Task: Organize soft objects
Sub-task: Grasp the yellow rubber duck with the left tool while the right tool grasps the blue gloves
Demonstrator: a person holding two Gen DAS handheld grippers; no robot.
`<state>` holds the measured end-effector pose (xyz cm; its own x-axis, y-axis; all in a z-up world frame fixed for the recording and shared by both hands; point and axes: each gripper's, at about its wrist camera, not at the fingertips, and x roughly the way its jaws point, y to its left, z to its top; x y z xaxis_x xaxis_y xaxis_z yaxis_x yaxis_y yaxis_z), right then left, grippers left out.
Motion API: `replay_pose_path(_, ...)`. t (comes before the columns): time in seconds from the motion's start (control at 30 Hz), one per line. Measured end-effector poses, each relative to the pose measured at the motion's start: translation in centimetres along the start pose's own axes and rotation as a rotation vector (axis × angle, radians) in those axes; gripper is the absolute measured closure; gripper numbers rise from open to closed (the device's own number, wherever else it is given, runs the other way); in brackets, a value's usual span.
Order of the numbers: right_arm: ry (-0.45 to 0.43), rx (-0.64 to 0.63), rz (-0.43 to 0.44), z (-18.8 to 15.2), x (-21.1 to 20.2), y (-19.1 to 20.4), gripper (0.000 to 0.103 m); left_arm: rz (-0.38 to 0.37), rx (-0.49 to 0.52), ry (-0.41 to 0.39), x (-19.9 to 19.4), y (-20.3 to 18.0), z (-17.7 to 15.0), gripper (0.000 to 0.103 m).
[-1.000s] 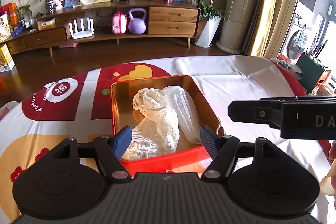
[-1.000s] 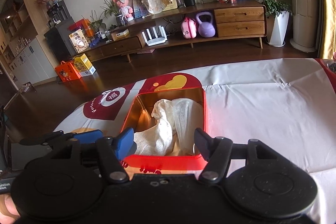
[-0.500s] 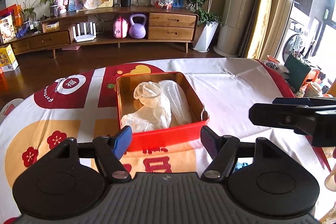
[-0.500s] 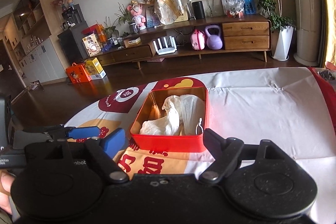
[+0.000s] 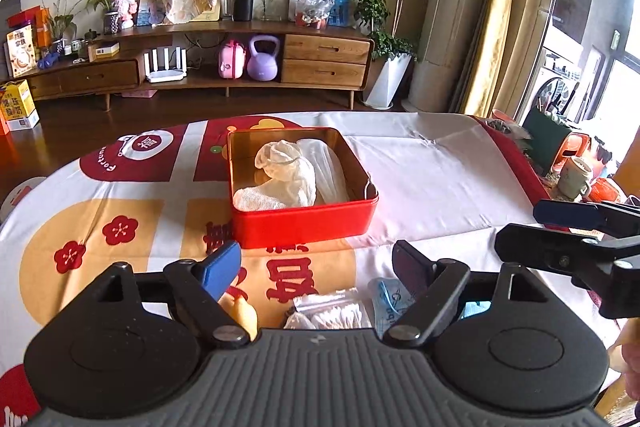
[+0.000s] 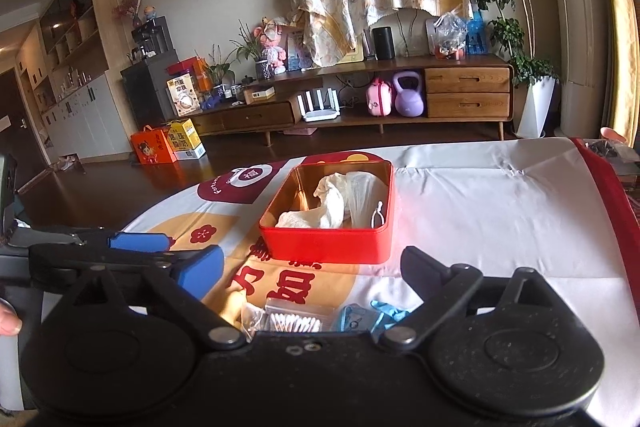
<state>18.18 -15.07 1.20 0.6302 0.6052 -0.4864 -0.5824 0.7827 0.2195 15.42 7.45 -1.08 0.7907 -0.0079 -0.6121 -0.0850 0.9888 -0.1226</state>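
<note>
The white cloths (image 5: 294, 174) lay inside the red tin (image 5: 304, 223) on the worktop (image 5: 432, 183), so the left tool (image 5: 316, 269) and right tool (image 6: 310, 273) were both opening with nothing between them, ready for the small packets (image 6: 294, 319) lying just below
</note>
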Motion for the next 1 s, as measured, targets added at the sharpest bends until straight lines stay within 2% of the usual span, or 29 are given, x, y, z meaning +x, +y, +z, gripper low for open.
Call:
replay_pose_path(0.13, -0.017, -0.006, -0.011, -1.6, -0.9, 0.3, 0.0, 0.017, -0.019, -0.006, -0.7, 0.1, -1.6, 0.02)
replay_pose_path(0.23, -0.02, 0.006, -0.017, -3.0, -1.3, 0.2, 0.0, 0.062, -0.03, -0.037, -1.2, 0.1, -3.0, 0.02)
replay_pose_path(0.53, 0.032, 0.07, -0.065, -6.8, -1.1, -1.2, 0.0, 0.09, -0.045, -0.049, -1.4, 0.5, -6.1, 0.018)
replay_pose_path(0.83, 0.072, 0.098, -0.121, -8.4, 0.2, -3.2, 0.0, 0.162, -0.086, 0.03, 1.4, 2.6, -8.3, 0.018)
replay_pose_path(1.0, 0.106, 0.094, -0.141, -9.0, 1.7, -3.9, 0.0, 0.176, -0.083, 0.064, 3.4, 3.3, -8.8, 0.018)
